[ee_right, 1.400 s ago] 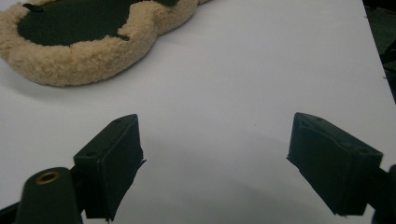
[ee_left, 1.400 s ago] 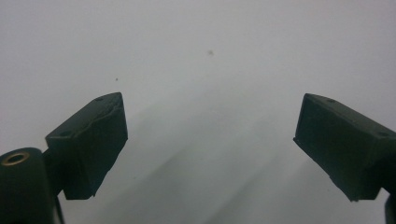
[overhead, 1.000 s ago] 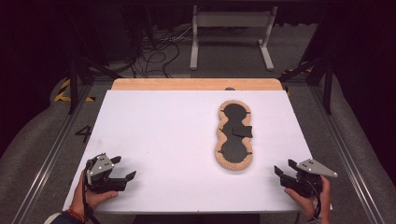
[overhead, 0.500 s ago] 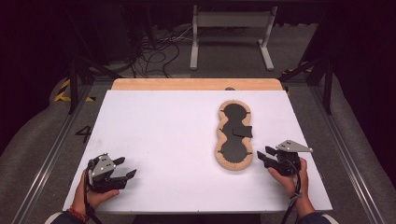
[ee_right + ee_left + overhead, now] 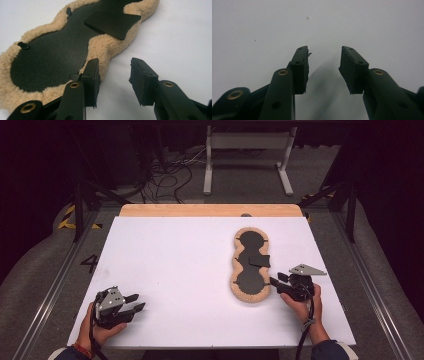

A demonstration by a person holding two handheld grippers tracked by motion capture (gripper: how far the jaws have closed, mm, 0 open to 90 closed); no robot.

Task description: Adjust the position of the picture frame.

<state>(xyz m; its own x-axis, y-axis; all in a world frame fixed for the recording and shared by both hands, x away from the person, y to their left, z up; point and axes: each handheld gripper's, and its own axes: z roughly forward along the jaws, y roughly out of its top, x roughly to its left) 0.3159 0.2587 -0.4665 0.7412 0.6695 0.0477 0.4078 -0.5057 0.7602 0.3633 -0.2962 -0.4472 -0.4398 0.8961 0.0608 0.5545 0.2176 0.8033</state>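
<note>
Resting at the near left corner of the white worktop (image 5: 200, 270), the left claw (image 5: 136, 303) sits in a person's hand, its jaws parted over bare surface with nothing between them; they have just been closing. In the left gripper view the two black pads (image 5: 300, 67) stand apart above the plain white top, a shadow lying in the gap.

Further right, toward the middle right of the worktop, lies a long fleece-edged pad (image 5: 251, 262), tan and woolly round its rim, black and smooth inside, running from far to near. A small black flap (image 5: 259, 260) lies across its waist.

At the near right, the right claw (image 5: 273, 283) is held low, its tips just beside the near end of the fleece-edged pad. In the right gripper view its jaws stand apart, released and gripping nothing; one pad (image 5: 91, 77) sits right against the woolly rim (image 5: 100, 48), the other over bare white surface. These jaws have closed in a little.
</note>
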